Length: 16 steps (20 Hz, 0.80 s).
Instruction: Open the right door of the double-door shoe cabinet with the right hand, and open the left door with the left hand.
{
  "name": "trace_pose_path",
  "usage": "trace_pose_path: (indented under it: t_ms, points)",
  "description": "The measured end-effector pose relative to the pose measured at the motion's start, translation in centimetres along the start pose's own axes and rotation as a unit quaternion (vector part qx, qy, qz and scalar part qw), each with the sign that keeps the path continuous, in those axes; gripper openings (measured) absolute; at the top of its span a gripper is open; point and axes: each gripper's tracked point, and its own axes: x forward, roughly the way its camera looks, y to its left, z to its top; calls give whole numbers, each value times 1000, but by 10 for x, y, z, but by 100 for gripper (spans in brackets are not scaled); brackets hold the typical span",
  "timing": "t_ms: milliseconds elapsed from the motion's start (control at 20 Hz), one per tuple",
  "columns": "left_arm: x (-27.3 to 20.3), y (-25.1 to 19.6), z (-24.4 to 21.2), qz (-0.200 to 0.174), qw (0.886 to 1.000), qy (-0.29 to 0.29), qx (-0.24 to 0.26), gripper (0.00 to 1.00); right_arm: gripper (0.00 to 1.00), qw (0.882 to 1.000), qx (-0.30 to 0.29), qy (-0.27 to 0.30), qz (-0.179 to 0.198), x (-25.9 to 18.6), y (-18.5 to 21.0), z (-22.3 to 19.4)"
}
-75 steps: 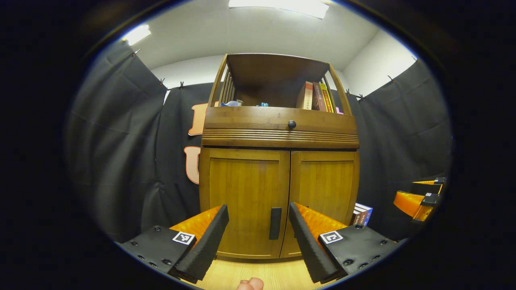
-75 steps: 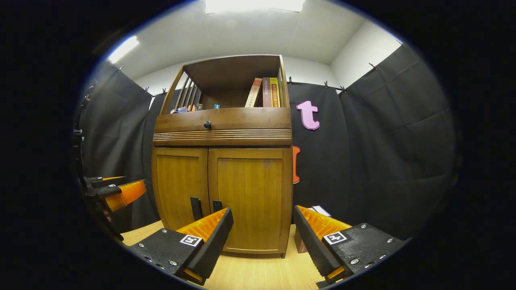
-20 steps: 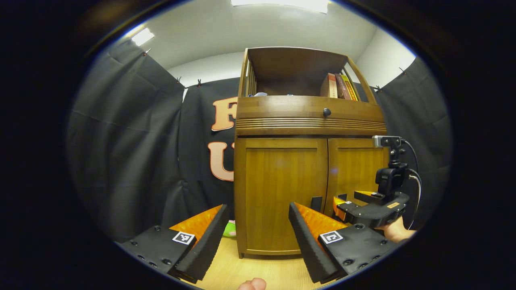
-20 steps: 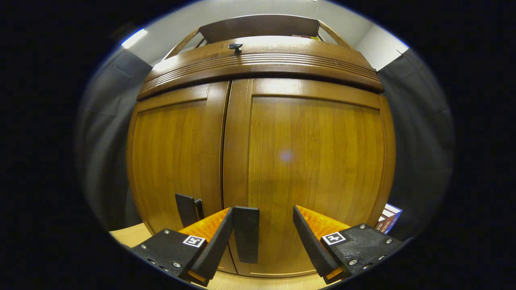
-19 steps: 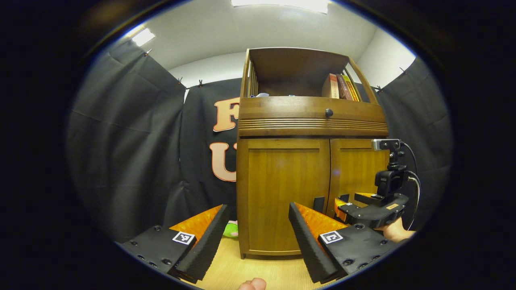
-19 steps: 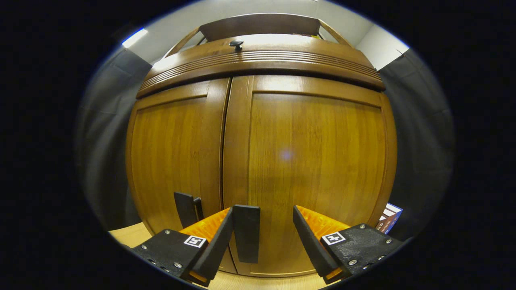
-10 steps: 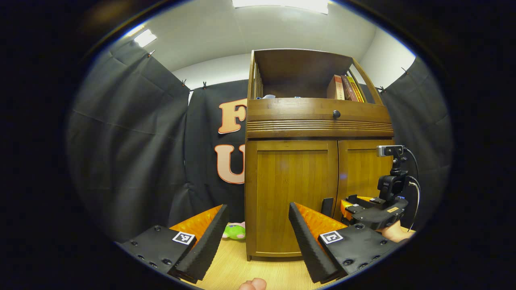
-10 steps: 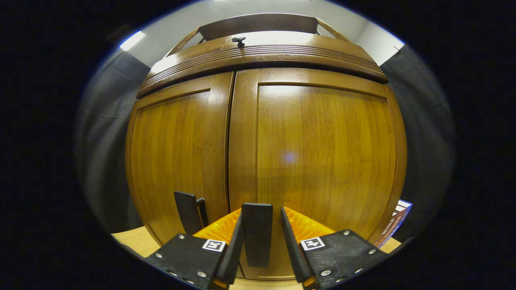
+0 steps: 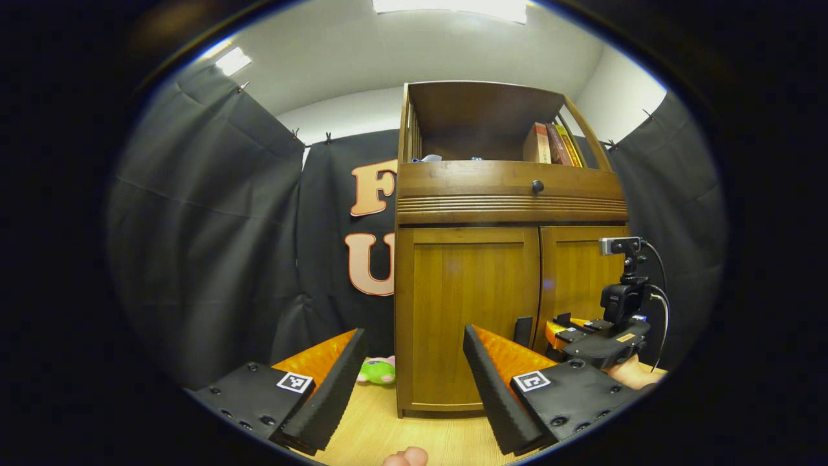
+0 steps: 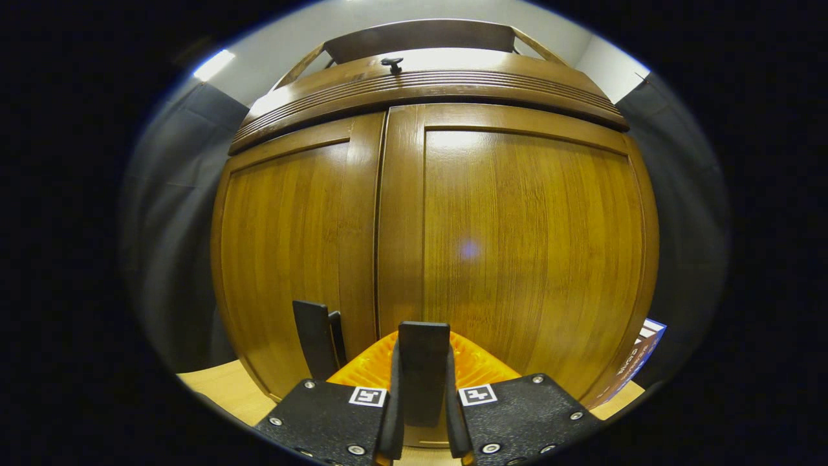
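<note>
Black cloth walls enclose the booth, and a pale wooden floor (image 9: 381, 427) carries the shoe cabinet (image 9: 511, 194), which is seen standing against the back cloth. It is built of warm brown wood, with a ribbed band and a small dark knob (image 9: 537, 186) above two panelled doors, and books (image 9: 550, 144) are kept on its open top shelf. Both the left door (image 9: 466, 317) and the right door (image 10: 524, 246) are seen shut, meeting at a narrow centre seam. A dark upright handle (image 10: 423, 369) on the right door is clamped between the fingers of the right gripper (image 10: 422, 414); the left door's handle (image 10: 315, 346) is left free just beside it. The left gripper (image 9: 414, 382) is held back from the cabinet with its fingers wide apart and nothing between them. Open floor is left before the left door, and a small green toy (image 9: 377, 371) lies by the cabinet's left side.
</note>
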Motion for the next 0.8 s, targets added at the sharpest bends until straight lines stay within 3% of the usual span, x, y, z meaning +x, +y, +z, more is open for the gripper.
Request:
trace_pose_path:
  t_ms: [300,800]
  points:
    - [-16,-7,-2,-5,1000,6,-1,98,26,999,16,5,27,-37,0,-1]
    - [-28,-43,1,-29,1000,9,-6,98,26,1000,3,7,26,-112,-24,1]
